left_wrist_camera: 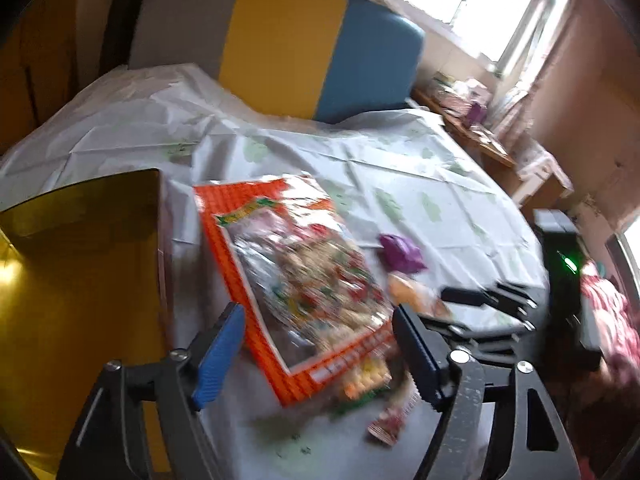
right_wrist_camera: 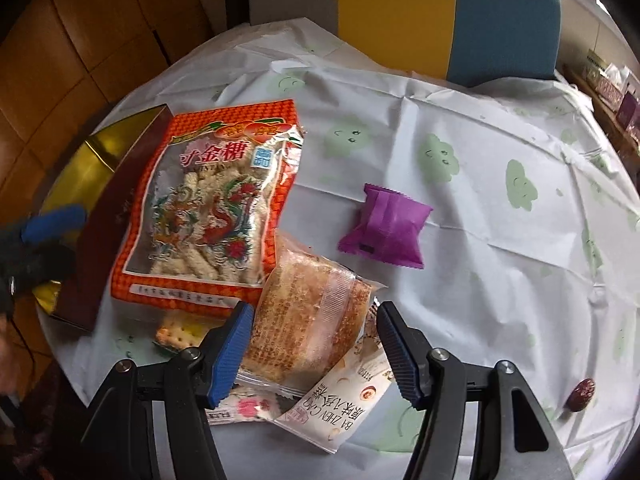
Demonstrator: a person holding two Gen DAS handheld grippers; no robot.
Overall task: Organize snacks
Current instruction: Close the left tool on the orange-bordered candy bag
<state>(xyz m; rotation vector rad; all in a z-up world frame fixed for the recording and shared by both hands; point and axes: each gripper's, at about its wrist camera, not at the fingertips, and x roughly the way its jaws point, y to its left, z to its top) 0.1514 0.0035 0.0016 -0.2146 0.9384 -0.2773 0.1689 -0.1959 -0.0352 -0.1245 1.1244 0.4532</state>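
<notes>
A big orange snack bag [right_wrist_camera: 208,208] lies on the table, its left edge leaning on a gold-lined open box [right_wrist_camera: 92,184]. Next to it lie a clear-wrapped brown cake [right_wrist_camera: 308,320], a purple packet [right_wrist_camera: 388,228], a white packet [right_wrist_camera: 340,404], a cracker pack [right_wrist_camera: 176,334] and a pink-print packet [right_wrist_camera: 248,406]. My right gripper [right_wrist_camera: 316,352] is open, its jaws either side of the brown cake, just above it. My left gripper [left_wrist_camera: 316,356] is open over the orange bag's [left_wrist_camera: 296,272] near end, beside the box [left_wrist_camera: 80,280]. The purple packet [left_wrist_camera: 400,254] shows there too.
The table wears a white cloth with green cloud faces [right_wrist_camera: 480,184]. A small dark red round sweet [right_wrist_camera: 582,394] lies near the right edge. A grey, yellow and blue chair back [left_wrist_camera: 280,48] stands behind the table. A wooden side table [left_wrist_camera: 480,128] stands by the window.
</notes>
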